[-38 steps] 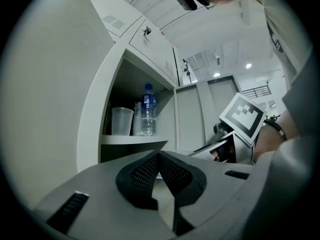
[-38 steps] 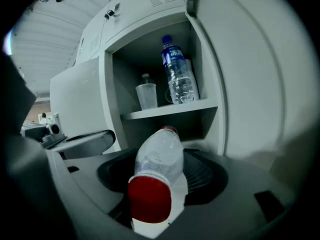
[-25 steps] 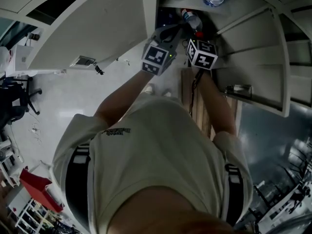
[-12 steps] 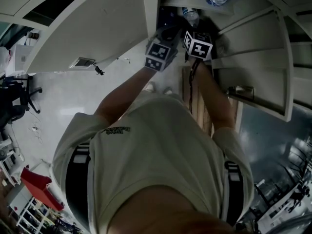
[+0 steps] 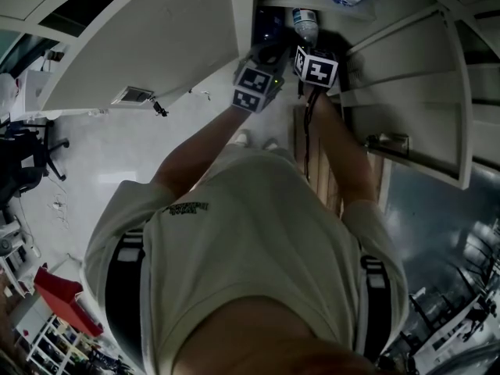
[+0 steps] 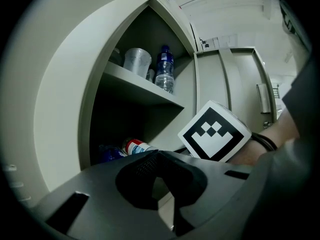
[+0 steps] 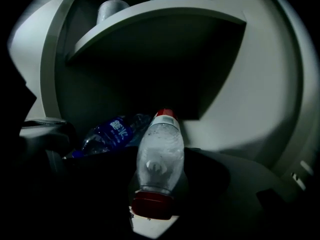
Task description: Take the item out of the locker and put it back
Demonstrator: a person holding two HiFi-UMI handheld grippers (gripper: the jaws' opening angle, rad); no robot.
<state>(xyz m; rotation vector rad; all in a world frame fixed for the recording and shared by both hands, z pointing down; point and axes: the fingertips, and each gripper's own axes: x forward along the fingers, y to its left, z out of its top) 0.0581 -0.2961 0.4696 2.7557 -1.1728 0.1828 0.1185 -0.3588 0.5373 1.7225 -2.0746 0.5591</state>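
Note:
A clear bottle [image 7: 160, 156] with a red cap and red label lies lengthwise between the jaws of my right gripper [image 7: 159, 176], cap toward the camera. The jaws have just been opening a little and still flank it closely. The bottle [image 5: 306, 23] reaches into the locker's lower compartment, beside a blue-labelled bottle [image 7: 107, 134] lying on the compartment floor. In the head view my right gripper [image 5: 309, 44] sits at the locker mouth. My left gripper [image 5: 269, 55] hangs just left of it, by the door edge. In its own view the left gripper [image 6: 157, 154] is shut and holds nothing.
The locker door [image 5: 156, 45] stands open on the left. On the upper shelf [image 6: 145, 89] stand a clear plastic cup [image 6: 137, 61] and a water bottle [image 6: 164, 76]. Shut locker doors [image 5: 414, 92] lie to the right. An office chair [image 5: 23, 162] and a red bin [image 5: 62, 303] are on the floor.
Both grippers have moved toward the locker opening. The red-capped bottle has gone with the right gripper, deeper into the lower compartment.

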